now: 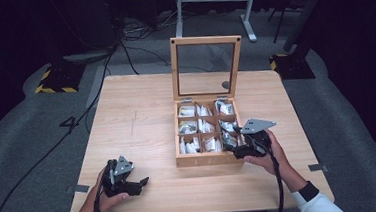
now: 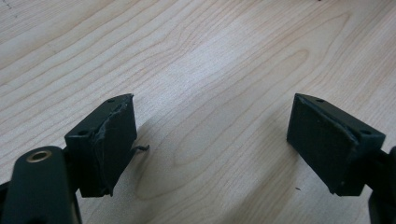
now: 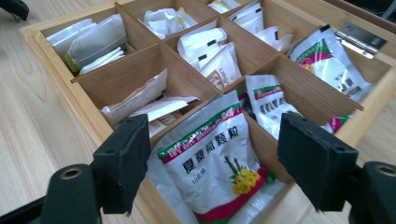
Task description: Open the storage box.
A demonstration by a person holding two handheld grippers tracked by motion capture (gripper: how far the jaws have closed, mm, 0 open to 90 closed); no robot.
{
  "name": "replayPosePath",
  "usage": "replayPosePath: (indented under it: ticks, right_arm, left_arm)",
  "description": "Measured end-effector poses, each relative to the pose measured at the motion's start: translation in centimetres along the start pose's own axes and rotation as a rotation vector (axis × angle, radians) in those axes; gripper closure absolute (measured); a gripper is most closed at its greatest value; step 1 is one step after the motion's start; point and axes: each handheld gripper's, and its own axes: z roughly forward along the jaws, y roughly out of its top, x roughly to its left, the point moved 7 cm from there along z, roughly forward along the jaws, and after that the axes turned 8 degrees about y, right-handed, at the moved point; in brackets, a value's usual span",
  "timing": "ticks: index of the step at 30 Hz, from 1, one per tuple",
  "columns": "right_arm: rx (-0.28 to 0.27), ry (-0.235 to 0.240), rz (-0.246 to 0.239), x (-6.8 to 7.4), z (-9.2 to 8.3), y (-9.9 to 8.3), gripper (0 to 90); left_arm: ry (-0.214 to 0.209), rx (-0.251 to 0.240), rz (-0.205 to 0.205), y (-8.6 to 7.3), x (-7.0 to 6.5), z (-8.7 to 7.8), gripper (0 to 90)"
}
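The right tool (image 3: 212, 158) hovers at the near right corner of the wooden box (image 1: 200, 160) — jaws spread wide, gripping nothing, with a white sachet (image 3: 212, 161) with a green and red band lying in that corner compartment between them. Left of the box, the left tool (image 1: 131, 182) rests over bare desk (image 1: 141, 114) — jaws apart, empty.

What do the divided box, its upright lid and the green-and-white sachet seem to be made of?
The divided light-brown box looks like pale, matt wood: grain lines show on its walls. Its upright lid seems a wooden frame around a clear pane, glass or plastic; the floor shows through. The green-and-white printed sachet looks like glossy plastic or foil film, creased and shiny.
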Motion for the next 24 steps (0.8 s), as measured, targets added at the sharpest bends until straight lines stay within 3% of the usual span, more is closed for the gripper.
replayPosePath:
  ticks: [4,12,20,21,24]
  right_arm:
    - [-0.003,-0.013,0.008,-0.3,-0.5,0.0,27.2]
    - [0.050,-0.100,-0.012,-0.8,-1.1,-0.6,35.8]
    - [0.071,-0.099,-0.021,-1.2,-0.6,-1.0,51.4]
    - [0.068,-0.087,-0.028,-1.2,-0.1,-1.0,57.7]
    - [0.067,-0.066,-0.056,-0.9,0.5,-1.0,64.4]
  left_arm:
    - [0.000,0.000,0.000,0.0,0.0,0.0,16.4]
    - [0.000,0.000,0.000,0.0,0.0,0.0,16.4]
    - [-0.001,0.001,0.000,0.0,0.0,0.0,16.2]
    - [0.000,0.001,0.005,0.0,0.0,0.0,16.1]
    - [0.000,0.000,0.006,0.0,0.0,0.0,16.1]
